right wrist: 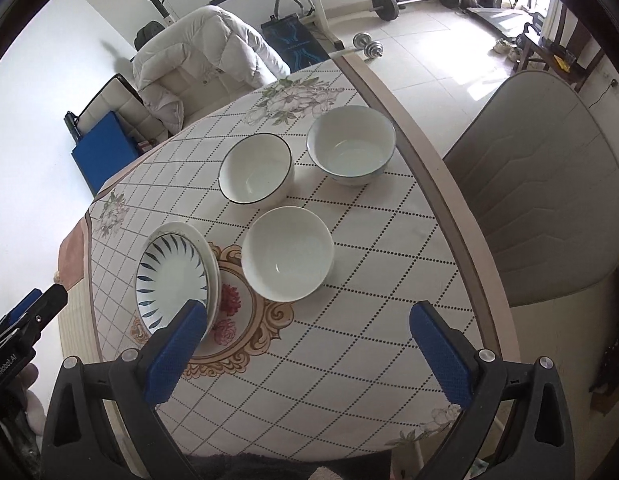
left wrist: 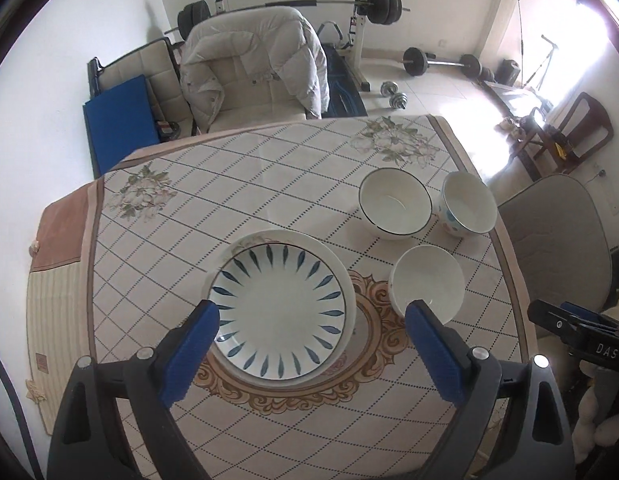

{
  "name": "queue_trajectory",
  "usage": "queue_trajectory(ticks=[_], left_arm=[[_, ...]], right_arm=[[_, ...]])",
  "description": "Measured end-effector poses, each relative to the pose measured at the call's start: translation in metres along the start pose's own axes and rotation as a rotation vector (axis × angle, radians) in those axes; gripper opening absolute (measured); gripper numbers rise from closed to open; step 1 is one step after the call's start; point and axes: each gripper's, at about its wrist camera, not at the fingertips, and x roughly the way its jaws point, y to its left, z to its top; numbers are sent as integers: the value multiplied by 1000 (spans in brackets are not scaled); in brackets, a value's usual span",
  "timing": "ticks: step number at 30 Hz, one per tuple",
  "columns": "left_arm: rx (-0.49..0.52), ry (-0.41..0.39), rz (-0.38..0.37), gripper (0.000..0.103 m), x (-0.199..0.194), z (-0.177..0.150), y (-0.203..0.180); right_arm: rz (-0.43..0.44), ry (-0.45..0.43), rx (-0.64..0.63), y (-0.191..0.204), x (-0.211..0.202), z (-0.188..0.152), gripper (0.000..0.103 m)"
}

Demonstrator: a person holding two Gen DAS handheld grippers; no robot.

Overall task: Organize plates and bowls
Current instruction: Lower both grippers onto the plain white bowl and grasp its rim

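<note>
A blue-leaf-patterned plate (left wrist: 283, 306) is sitting stacked on a plain white plate (left wrist: 333, 258) at the counter's middle. Three empty white bowls are standing upright nearby: a plain bowl (left wrist: 427, 280) closest, with a dark-rimmed bowl (left wrist: 395, 202) and a flower-printed bowl (left wrist: 467, 204) sitting side by side behind it.

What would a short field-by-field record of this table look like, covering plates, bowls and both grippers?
plates: blue-leaf-patterned white ceramic plate stacked on a plain white ceramic plate, over the table's centre medallion
bowls: three, all upright, empty and unstacked
bowl 1: black-rimmed white ceramic bowl
bowl 2: floral-sided white ceramic bowl
bowl 3: plain white ceramic bowl, nearest the plates
surface: diamond-grid floral tablecloth
left gripper: jaws wide open, holding nothing
right gripper: jaws wide open, holding nothing
</note>
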Motion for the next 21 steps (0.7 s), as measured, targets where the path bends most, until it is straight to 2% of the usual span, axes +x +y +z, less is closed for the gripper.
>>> queue_trajectory(ticks=[2,4,5,10,12,13,16,18,21], left_arm=[[5,89,-23,73,36,7,-19],[5,184,-43,47,73,12,-36],[3,220,-43,42,89,14,-43],[44,322,-22,35,146,17,-78],[51,358,-16,35,163,18,-87],[53,369,-7,35,169,18,-89],[80,405,19,35,188,20,-98],[93,437,17,35,199,19,-103],[105,463,12,34,212,18,-108]], right_arm=[[36,52,-12,-16,27,16,101],[52,100,-35,-27,56,30,99],[67,126,-46,-31,72,36,98],[139,259,-69,-37,141,53,83],[149,307,-92,-36,164,55,71],[153,327,-99,-36,173,56,69],[183,382,-99,-37,196,56,58],[202,410,-99,-37,207,56,46],[207,434,-96,-37,219,56,34]])
